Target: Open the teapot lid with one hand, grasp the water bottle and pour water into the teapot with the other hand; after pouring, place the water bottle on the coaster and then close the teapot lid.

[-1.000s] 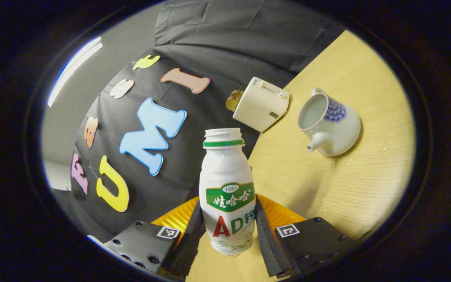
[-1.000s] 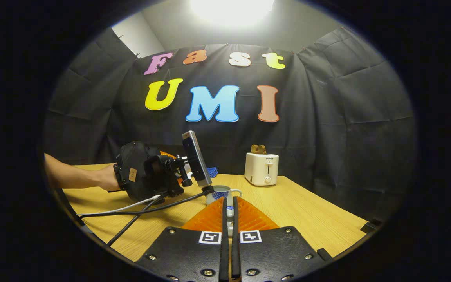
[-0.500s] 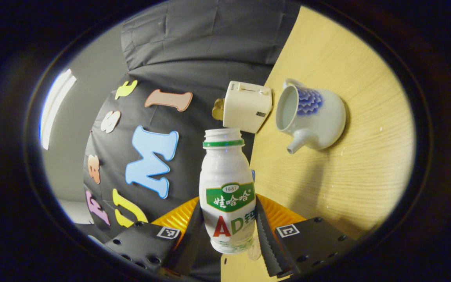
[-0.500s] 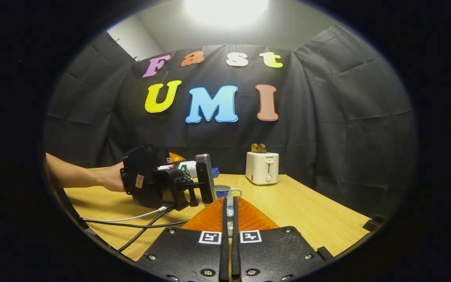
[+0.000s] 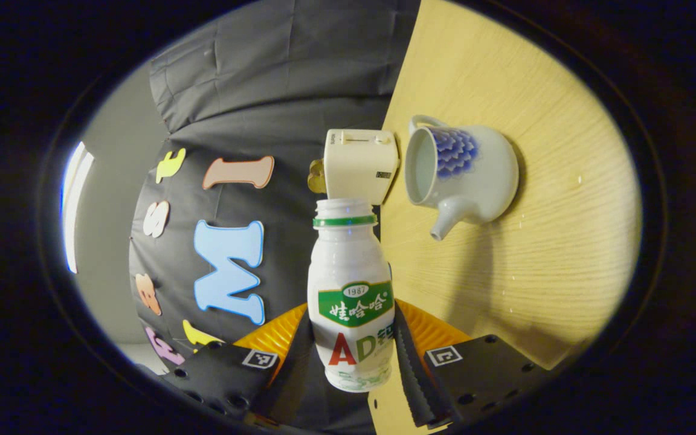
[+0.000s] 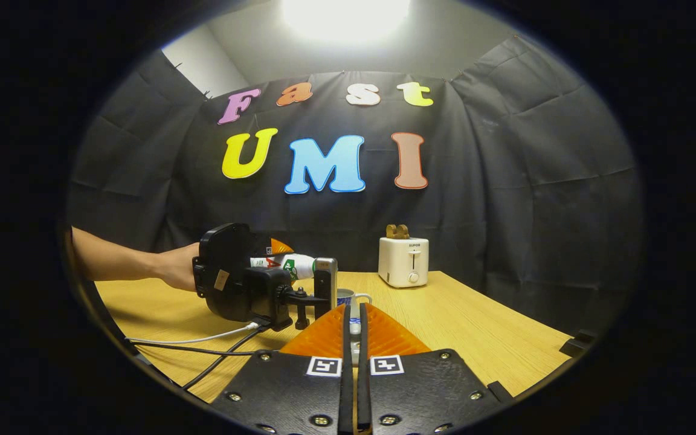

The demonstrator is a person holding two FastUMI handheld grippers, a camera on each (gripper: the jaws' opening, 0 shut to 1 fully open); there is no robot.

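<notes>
Left gripper point(image 5: 353, 356) fingers are clamped on the white plastic green-labelled bottle point(image 5: 350, 290), tipped sideways beside the lidless white-and-blue ceramic teapot point(image 5: 463, 170); right gripper point(image 6: 352, 338) is pinched on something small, can't tell what.

Left tool point(image 5: 353, 356) grips the uncapped bottle point(image 5: 351, 290) beside the lidless teapot point(image 5: 463, 172).

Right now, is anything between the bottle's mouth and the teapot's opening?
No object: in the left gripper view, the bottle mouth and teapot opening are parted by bare table.
</notes>
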